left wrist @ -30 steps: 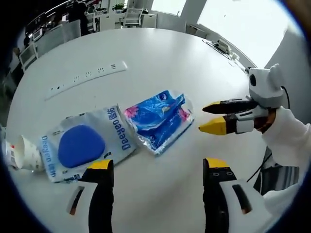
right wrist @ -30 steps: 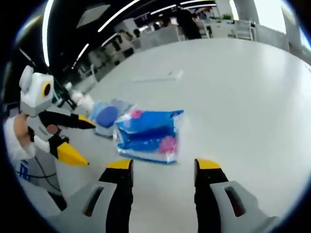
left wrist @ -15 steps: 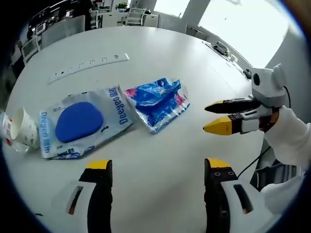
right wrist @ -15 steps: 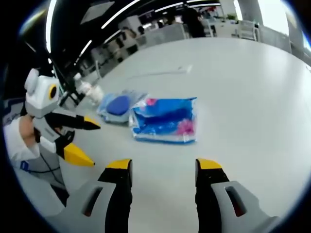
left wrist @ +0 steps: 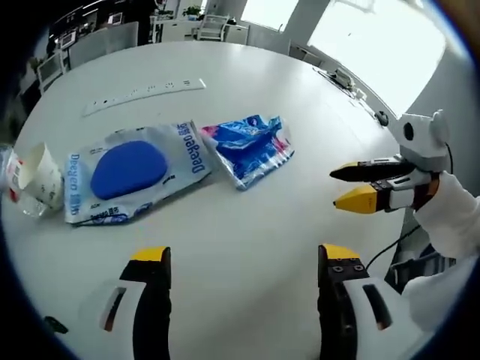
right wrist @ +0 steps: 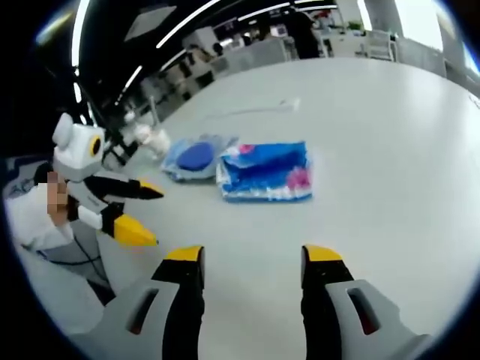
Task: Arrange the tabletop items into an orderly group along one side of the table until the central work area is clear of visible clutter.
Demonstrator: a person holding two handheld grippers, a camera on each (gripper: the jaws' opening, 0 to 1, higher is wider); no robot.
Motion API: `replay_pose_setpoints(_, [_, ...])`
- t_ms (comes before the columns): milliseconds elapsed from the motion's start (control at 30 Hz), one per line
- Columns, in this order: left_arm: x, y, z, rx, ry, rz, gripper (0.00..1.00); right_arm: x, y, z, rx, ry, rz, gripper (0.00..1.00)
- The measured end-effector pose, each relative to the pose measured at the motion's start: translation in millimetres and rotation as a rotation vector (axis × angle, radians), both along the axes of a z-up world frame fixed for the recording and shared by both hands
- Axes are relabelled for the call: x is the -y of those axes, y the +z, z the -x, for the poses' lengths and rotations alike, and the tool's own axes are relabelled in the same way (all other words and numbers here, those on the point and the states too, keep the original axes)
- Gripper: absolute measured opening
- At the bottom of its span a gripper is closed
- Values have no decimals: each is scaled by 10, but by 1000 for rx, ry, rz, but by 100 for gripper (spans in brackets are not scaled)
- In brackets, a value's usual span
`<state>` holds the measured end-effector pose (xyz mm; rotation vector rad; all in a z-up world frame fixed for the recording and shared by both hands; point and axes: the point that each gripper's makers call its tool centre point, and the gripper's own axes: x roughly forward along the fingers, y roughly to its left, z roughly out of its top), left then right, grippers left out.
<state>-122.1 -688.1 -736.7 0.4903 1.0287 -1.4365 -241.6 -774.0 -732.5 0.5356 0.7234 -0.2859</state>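
Both grippers, left (left wrist: 238,259) and right (right wrist: 251,259): jaws apart, empty. Risk: paper cup (left wrist: 39,176) toppling if wipes pack (left wrist: 129,175) gets pushed.

bright window glare top right; fisheye-bent edges; right gripper view softly blurred.

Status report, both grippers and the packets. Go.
Left gripper open, empty. Right gripper open, empty. Blue packet beside wipes pack, paper cup at its far end. Nothing blocking.

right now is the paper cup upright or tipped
Tipped: the paper cup lies on its side at the table edge, beside the wipes pack.
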Motion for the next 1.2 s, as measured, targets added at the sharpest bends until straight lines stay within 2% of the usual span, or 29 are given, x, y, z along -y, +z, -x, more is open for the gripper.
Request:
replay_pose_setpoints(333, [-241,-3,-171,-8,59,15,82,-119,14,191,2,-40,-27,49])
replay_pose_setpoints(433, [-342,-23,-187,-10,71,23,82,-148,11,213,15,-79,-45,48])
replay_pose_setpoints(633, [-559,-116,-196,-37,97,7,82,-239,5,202,46,-119,-103,45])
replay_pose_setpoints(733, [-637,-117,-221,-52,120,13,81,-250,5,206,40,-112,-90,46])
replay_pose_setpoints(900, [-769,-118,-309,-41,156,18,82,-282,25,186,59,-105,-101,48])
replay_pose_setpoints(1200, [-808,-97,-379,-45,189,27,82,-346,-5,219,52,-105,-111,48])
